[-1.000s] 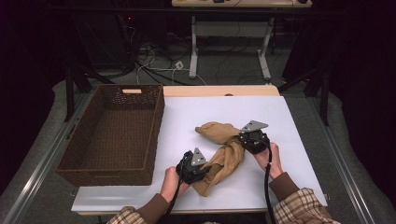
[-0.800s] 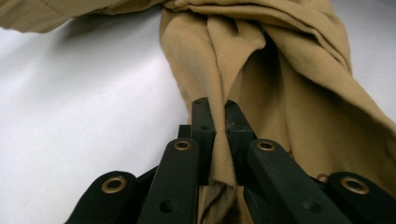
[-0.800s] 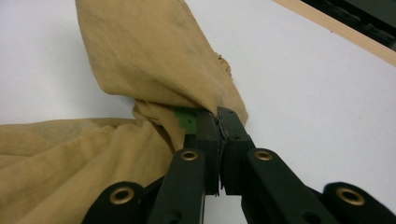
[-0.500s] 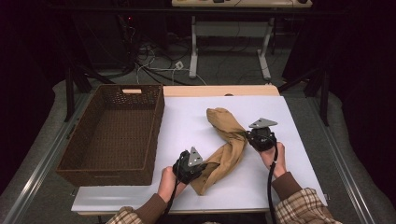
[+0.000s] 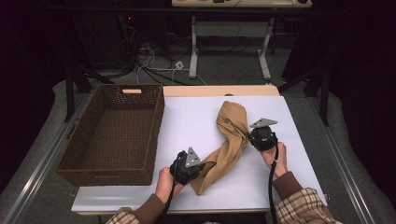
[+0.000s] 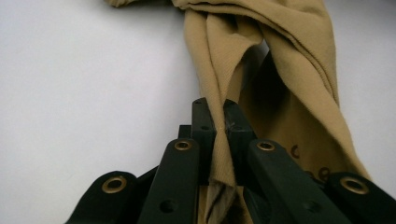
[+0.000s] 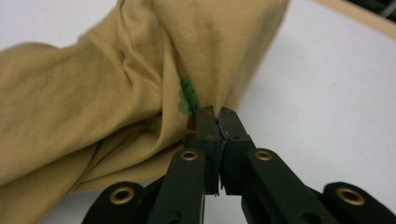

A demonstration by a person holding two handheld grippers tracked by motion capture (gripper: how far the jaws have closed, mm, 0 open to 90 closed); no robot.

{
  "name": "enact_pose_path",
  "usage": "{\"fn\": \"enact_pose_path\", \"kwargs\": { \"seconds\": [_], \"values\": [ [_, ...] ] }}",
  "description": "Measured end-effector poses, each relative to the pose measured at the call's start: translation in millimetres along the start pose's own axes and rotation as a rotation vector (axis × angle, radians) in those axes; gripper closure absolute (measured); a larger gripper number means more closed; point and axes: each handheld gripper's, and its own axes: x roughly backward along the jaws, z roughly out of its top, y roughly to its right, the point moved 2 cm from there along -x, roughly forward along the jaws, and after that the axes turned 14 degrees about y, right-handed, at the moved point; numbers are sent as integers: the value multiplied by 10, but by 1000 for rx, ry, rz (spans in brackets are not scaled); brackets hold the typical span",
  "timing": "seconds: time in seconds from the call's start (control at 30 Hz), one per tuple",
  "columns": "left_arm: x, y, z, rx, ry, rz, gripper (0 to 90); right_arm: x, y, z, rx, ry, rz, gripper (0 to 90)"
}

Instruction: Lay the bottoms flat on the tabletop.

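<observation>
A tan cloth (image 5: 229,135) lies twisted in a long band across the white table (image 5: 196,121), from the far middle down to the near edge. My left gripper (image 5: 198,169) is shut on the cloth's near end; in the left gripper view a fold of tan cloth (image 6: 219,107) runs between the closed left gripper (image 6: 215,108) jaws. My right gripper (image 5: 250,136) is shut on the cloth's right side. In the right gripper view the right gripper (image 7: 217,116) pinches the tan cloth (image 7: 116,93) beside a green mark (image 7: 187,95).
A brown wicker basket (image 5: 154,130) stands on the table's left half, with nothing in it. Bare white table lies between the basket and the cloth and to the right of my right hand. Cables and table legs lie on the floor beyond.
The cloth has been pulled out from a bunched heap into a longer twisted band. My right gripper moved right and away; my left gripper moved slightly towards the near edge.
</observation>
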Motion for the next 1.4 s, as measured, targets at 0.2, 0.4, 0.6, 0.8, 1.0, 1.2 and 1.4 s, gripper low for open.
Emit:
{"fn": "enact_pose_path", "kwargs": {
  "seconds": [0.2, 0.4, 0.6, 0.8, 1.0, 1.2, 1.4],
  "values": [
    [-51, 27, -42, -6, -31, -25, 854, -83, -3, -80, -2, -77, 21, 850],
    [-58, 15, -45, -3, -29, -26, 801, 2, -32, -1, 8, -48, 15, 742],
    [-63, 10, -32, -4, -23, -30, 673, 97, -131, 88, 17, -11, 55, 620],
    [-102, 4, -39, -1, -33, -34, 564, 138, -243, 148, 14, 15, 87, 499],
    [-163, 29, -79, -1, -60, -51, 621, 171, -327, 184, 0, 26, 138, 445],
    [-172, 31, -81, -8, -58, -42, 685, 203, -444, 220, 7, 48, 192, 359],
    [-197, 66, -95, -12, -59, -55, 791, 165, -565, 193, 45, 28, 234, 515]
  ]
}}
